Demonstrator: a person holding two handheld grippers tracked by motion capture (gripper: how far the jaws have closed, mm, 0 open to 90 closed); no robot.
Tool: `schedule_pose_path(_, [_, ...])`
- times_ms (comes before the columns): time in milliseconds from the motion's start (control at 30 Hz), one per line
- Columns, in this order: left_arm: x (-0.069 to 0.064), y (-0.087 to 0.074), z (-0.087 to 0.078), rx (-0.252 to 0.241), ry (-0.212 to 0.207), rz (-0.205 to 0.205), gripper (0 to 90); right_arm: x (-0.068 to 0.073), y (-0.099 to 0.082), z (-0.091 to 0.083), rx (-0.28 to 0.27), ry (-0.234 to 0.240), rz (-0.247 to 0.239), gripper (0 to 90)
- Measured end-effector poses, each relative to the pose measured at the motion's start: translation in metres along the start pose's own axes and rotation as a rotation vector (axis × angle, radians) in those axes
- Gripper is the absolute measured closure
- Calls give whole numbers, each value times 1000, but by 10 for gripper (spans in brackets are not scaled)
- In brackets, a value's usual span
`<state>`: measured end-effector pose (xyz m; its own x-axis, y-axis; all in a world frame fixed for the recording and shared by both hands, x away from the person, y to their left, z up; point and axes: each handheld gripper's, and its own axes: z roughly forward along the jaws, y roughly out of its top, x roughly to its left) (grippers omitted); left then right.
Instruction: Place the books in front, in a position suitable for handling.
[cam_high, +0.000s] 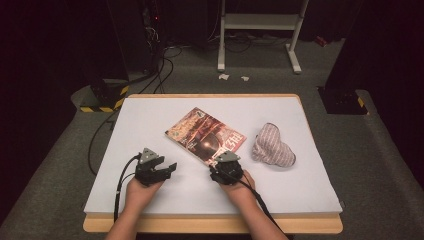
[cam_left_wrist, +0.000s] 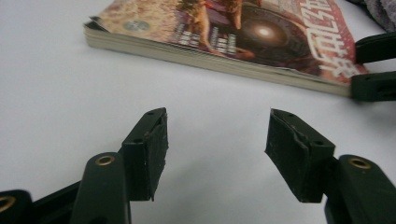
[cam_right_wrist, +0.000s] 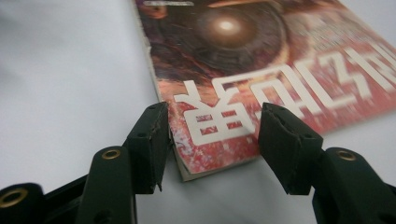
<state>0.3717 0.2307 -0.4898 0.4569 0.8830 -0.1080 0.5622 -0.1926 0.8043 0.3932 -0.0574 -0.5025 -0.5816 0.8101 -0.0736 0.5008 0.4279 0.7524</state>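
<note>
the right claw (cam_high: 223, 161) sits at the near corner of the book (cam_high: 206, 135), jaws apart around that corner, not yet pinching. the left claw (cam_high: 162, 165) hovers apart over bare desk (cam_high: 150, 115), just beside the book's long edge. to do it well, slide one jaw under the cover, then close gently. farther right lies a striped cloth (cam_high: 272, 146).

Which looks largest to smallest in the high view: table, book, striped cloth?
1. table
2. book
3. striped cloth, clearly smaller than the book though bunched up.
</note>
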Motion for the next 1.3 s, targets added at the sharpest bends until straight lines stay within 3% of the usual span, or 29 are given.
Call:
schedule_pose_path(133, [3,2,5,-16,20,-7,380,-28,-11,-7,24,-59,57,463])
schedule_pose_path(167, [4,4,7,-17,24,-6,379,-36,-13,-9,23,-53,97,470])
schedule_pose_path(267, [10,10,13,-39,23,-33,375,-46,-15,-12,27,-84,105,484])
schedule_pose_path(333, [13,14,21,-49,34,-35,373,-47,-16,-14,19,-82,106,490])
schedule_pose_path(367, [15,17,26,-32,47,-21,371,-47,-16,-17,13,-78,108,486])
schedule_pose_path(467, [23,27,39,-8,68,-29,365,-48,-17,-23,-12,-49,119,457])
schedule_pose_path(567, [28,38,48,-13,59,-47,365,-51,-16,-25,-36,-47,135,442])
schedule_pose_path(767, [33,52,71,32,51,-65,365,-57,-7,-15,-36,-51,185,389])
schedule_pose_path(867, [32,55,80,59,58,-75,366,-59,-4,-7,-16,-29,217,359])
schedule_pose_path(1100, [36,54,87,90,31,-98,353,-60,-1,3,8,6,241,314])
schedule_pose_path(1300, [34,51,84,89,32,-76,385,-61,-1,6,14,13,257,310])
